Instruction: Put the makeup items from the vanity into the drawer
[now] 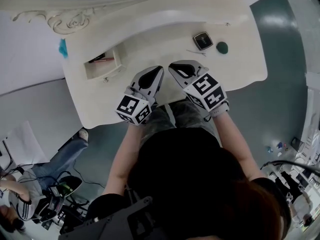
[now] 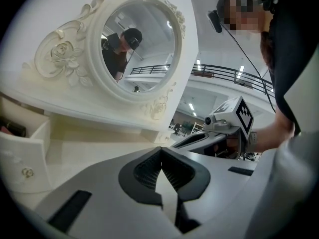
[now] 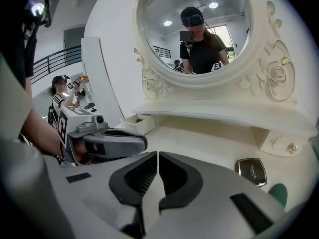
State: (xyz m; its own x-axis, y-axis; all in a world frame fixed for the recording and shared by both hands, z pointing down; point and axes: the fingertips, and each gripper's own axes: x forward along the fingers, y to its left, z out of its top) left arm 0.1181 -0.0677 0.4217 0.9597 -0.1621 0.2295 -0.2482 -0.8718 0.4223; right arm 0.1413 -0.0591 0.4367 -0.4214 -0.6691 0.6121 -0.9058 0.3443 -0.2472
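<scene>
The makeup compact (image 1: 203, 40) and a green sponge (image 1: 222, 47) lie near each other on the desk (image 1: 145, 39), upper right of the head view, not yet taken. The small drawer (image 1: 101, 73), upper left, stands pulled out, we judge to receive them. Inside it is something dark and reddish, too small to name. The left hand-held gripper (image 1: 156, 72) and the right hand-held gripper (image 1: 174, 67) are both closed and empty, side by side at the centre.

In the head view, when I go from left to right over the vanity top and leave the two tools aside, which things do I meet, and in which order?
open drawer → compact → green item
</scene>
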